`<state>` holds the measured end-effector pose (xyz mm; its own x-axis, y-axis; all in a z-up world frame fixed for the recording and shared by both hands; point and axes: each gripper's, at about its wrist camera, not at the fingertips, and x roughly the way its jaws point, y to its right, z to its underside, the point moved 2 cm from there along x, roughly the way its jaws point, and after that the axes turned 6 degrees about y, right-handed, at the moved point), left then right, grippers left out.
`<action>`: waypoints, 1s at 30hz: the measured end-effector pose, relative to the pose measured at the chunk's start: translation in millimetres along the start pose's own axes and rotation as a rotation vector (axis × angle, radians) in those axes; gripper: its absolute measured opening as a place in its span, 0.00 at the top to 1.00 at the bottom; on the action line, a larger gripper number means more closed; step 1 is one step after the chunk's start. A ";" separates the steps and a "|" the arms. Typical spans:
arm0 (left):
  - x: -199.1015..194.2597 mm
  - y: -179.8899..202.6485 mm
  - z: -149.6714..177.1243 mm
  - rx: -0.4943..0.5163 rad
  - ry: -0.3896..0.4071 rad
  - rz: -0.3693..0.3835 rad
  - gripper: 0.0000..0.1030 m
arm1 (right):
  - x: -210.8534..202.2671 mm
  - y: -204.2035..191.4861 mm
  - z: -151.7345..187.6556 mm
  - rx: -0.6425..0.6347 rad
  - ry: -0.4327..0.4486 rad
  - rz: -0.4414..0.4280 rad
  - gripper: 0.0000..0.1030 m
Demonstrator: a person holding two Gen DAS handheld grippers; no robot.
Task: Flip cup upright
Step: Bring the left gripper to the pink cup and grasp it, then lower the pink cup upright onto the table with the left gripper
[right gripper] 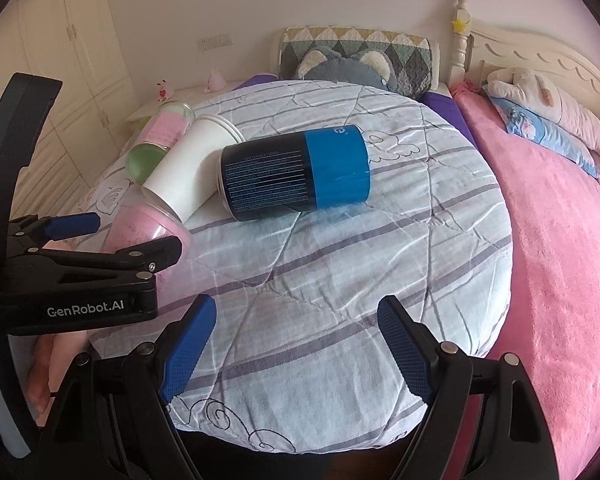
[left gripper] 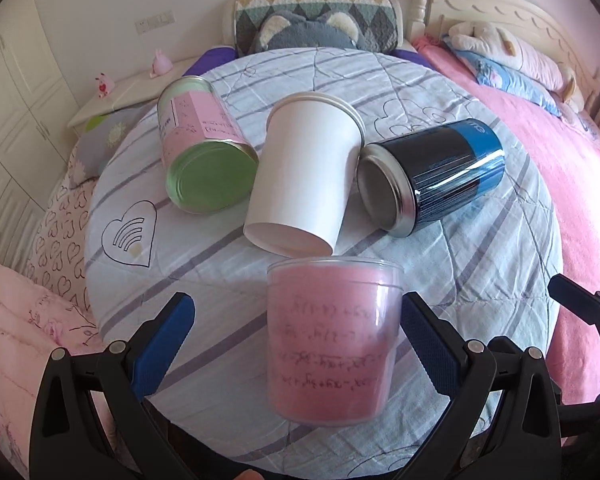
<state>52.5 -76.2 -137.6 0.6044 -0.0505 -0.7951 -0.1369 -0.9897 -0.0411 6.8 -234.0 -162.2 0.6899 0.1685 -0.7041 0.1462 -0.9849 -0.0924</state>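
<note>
Left wrist view: the left tongs point(left gripper: 296, 344) are spread wide, one blue pad on each side of a clear plastic cup point(left gripper: 334, 340) lined with pink paper. The right pad looks to be at or just beside the cup wall; the left pad stands apart from it, so nothing is clamped. The cup lies on its side on a round worktop point(left gripper: 480, 248) covered with a striped quilt, one end toward the camera and the other toward the middle of the worktop; which end is the mouth cannot be told. Just beyond it lies a white cup point(left gripper: 304, 172), also on its side, wide rim away from the camera. To its left lies a green can point(left gripper: 204, 152) with a pink label; to its right, a blue can point(left gripper: 436, 180), both tipped over.

Right wrist view: the right tongs point(right gripper: 296, 348) hang spread over bare quilt near the worktop's front edge, gripping nothing. At left, the left tongs point(right gripper: 136, 236) reach around the pink cup point(right gripper: 148, 228). The white cup point(right gripper: 188, 172), the blue can point(right gripper: 296, 172) and the green can point(right gripper: 152, 148) lie behind.

No cup stands upright, so the flip looks not yet begun. Left to do: close on the pink cup, lift, turn it mouth up, set it down.
</note>
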 end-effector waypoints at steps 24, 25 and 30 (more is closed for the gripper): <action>-23.4 -6.7 -6.7 -0.025 0.125 0.120 0.34 | 11.4 -32.3 3.3 0.068 -0.002 -0.344 0.18; -24.1 -7.2 -6.5 -0.023 0.127 0.120 0.34 | 13.1 -33.6 3.7 0.068 -0.006 -0.346 0.18; -25.3 -5.4 -5.7 -0.020 0.134 0.127 0.34 | 24.9 -40.9 4.2 0.054 -0.027 -0.337 0.18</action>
<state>42.4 -70.3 -113.8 0.6824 -0.1912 -0.7055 -0.2038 -0.9767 0.0675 15.0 -189.7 -179.0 0.5901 0.4848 -0.6456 0.3246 -0.8746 -0.3601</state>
